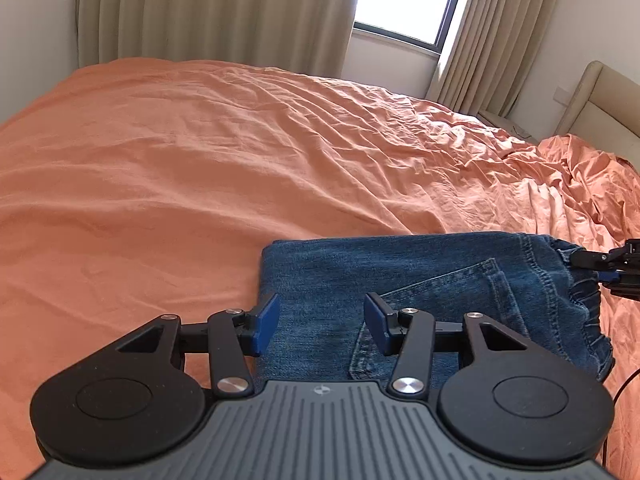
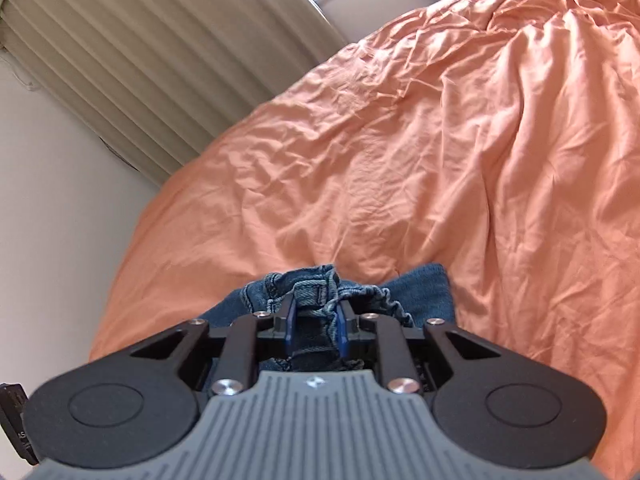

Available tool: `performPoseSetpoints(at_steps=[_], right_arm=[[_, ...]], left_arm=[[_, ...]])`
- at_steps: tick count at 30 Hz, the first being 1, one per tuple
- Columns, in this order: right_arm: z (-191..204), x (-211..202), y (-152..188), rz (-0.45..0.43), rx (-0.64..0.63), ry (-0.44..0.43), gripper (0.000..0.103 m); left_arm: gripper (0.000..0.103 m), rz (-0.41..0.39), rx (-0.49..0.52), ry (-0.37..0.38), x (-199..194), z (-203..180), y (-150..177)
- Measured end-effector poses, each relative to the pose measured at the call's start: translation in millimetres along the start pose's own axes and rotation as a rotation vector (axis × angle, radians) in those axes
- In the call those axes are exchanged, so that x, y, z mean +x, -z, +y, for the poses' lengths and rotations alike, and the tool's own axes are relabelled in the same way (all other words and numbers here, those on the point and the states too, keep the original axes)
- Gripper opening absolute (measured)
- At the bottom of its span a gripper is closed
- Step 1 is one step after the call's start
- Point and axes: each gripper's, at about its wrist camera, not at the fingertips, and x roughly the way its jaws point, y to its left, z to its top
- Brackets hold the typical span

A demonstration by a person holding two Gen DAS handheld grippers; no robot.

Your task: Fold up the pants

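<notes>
Blue denim pants (image 1: 420,280): found folded compact on orange bedsheet (image 1: 200,160); approx. done. Left gripper (image 1: 322,322) held wide, empty. Right gripper (image 2: 316,322) clamped on waistband; release left.

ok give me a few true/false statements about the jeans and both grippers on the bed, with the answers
1. The jeans lie folded on an orange bedsheet. True.
2. The left gripper is clamped on the denim. False: its jaws stand open above the jeans, holding nothing.
3. The right gripper grips the gathered waistband. True.
4. A back pocket faces up. True.
5. The curtains cover the whole window. False: part of the window is uncovered and bright.
</notes>
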Motion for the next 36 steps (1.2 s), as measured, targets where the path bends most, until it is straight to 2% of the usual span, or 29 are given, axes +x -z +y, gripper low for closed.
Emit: performPoseSetpoints(at_steps=[2, 4, 6, 9, 10, 13, 16, 18, 19, 22, 25, 26, 28, 32, 34, 36], right_arm=[[-17, 16, -2, 0.036, 0.037, 0.060, 0.015], [-38, 34, 3, 0.086, 0.091, 0.072, 0.015], [-48, 43, 7, 0.092, 0.096, 0.082, 0.016], [-50, 47, 8, 0.104, 0.088, 0.106, 0.025], [-46, 42, 9, 0.093, 0.063, 0.112, 0.029], [-28, 15, 9, 0.014, -0.015, 0.137, 0.032], [-2, -4, 11, -0.056, -0.137, 0.132, 0.031], [13, -1, 13, -0.045, -0.202, 0.103, 0.028], [17, 4, 14, -0.035, -0.220, 0.101, 0.026], [10, 29, 19, 0.009, -0.209, 0.174, 0.023], [-7, 49, 27, 0.033, -0.179, 0.230, 0.000], [-13, 55, 29, 0.039, -0.167, 0.231, 0.000], [-21, 58, 30, 0.041, -0.130, 0.219, 0.000], [-8, 40, 35, 0.012, -0.162, 0.234, 0.000], [3, 18, 48, -0.043, -0.197, 0.235, 0.016], [9, -2, 65, -0.086, -0.218, 0.215, 0.017]], left_arm=[[0.057, 0.010, -0.008, -0.001, 7, -1, -3], [0.057, 0.010, 0.000, 0.008, 12, -6, -4], [0.057, 0.015, 0.022, 0.014, 18, -11, -5], [0.055, 0.025, 0.043, 0.011, 26, -14, -8], [0.055, 0.024, 0.050, 0.006, 28, -14, -10], [0.052, 0.008, 0.065, -0.003, 32, -13, -17], [0.042, 0.011, 0.091, -0.011, 45, -12, -26], [0.032, 0.039, 0.096, -0.007, 60, -11, -32], [0.030, 0.059, 0.083, -0.008, 69, -9, -34], [0.019, 0.133, 0.049, -0.038, 96, -2, -36], [0.011, 0.180, 0.031, -0.060, 118, 6, -33], [0.007, 0.195, 0.034, -0.069, 125, 7, -32], [0.006, 0.219, 0.032, -0.084, 135, 9, -31], [0.006, 0.182, 0.074, -0.129, 125, 0, -33], [0.007, 0.136, 0.099, -0.132, 104, -5, -34], [0.009, 0.120, 0.125, -0.100, 81, -7, -30]])
